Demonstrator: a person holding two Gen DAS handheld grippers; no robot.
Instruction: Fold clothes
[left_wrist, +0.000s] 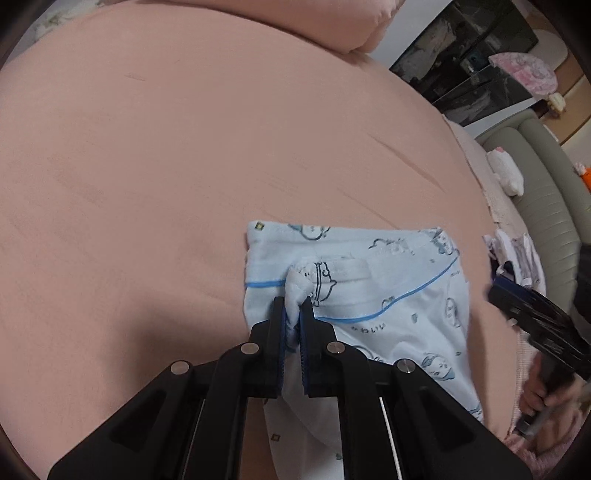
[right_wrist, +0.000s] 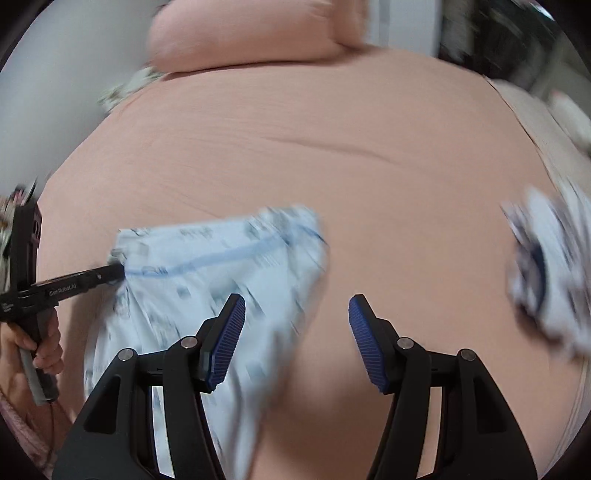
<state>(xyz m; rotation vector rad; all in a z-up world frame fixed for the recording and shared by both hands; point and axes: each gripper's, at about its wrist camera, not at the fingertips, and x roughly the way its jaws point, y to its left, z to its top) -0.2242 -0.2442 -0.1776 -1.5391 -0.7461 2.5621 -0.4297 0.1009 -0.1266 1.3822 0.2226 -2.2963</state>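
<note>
Our left gripper (left_wrist: 293, 308) is pinched tight on a bunched fold of fabric, fingers pointing toward twelve o'clock. Our right gripper (right_wrist: 297, 317) hangs with its blue-padded fingers (right_wrist: 231, 341) spread wide and nothing between them. Our left hand (right_wrist: 40, 343) wraps the handle at nine o'clock in the right view; our right hand (left_wrist: 543, 398) shows at four o'clock in the left view.

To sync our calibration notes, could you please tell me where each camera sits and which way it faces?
Left wrist: on the left gripper, looking along its shut jaws pinching the light blue garment; a hand shows at right.
Right wrist: on the right gripper, jaws open above the pink bed; blurred.
Shared: garment, bed, each other's gripper.
</note>
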